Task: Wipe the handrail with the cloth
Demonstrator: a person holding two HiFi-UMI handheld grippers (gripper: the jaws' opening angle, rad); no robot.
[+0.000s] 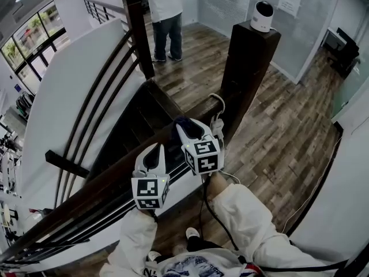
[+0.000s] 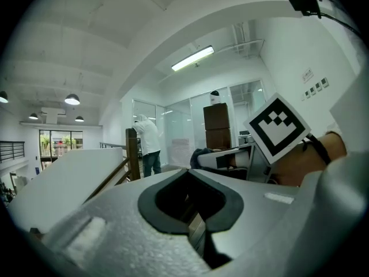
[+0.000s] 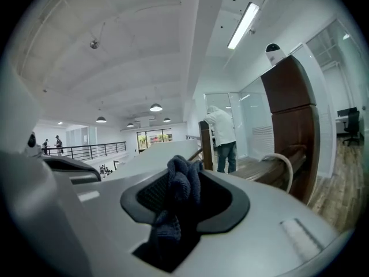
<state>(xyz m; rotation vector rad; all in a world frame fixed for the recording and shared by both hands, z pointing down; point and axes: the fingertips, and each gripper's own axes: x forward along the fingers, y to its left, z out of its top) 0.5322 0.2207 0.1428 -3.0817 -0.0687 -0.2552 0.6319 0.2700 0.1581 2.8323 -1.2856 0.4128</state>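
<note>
The dark wooden handrail (image 1: 112, 178) slopes up from the lower left to a square newel post (image 1: 249, 68). My right gripper (image 1: 185, 127) hovers over the rail just short of the post, shut on a dark blue cloth (image 1: 182, 120). In the right gripper view the cloth (image 3: 180, 186) bunches up between the jaws, with the handrail (image 3: 268, 169) beyond. My left gripper (image 1: 154, 150) sits over the rail just below and left of the right one. Its jaws (image 2: 189, 180) are shut with nothing held.
A white round device (image 1: 262, 16) stands on top of the post. A white cable (image 1: 218, 104) loops over the rail beside the post. A person (image 1: 164, 16) stands at the far landing. The stairwell with its balusters (image 1: 98, 105) drops away to the left.
</note>
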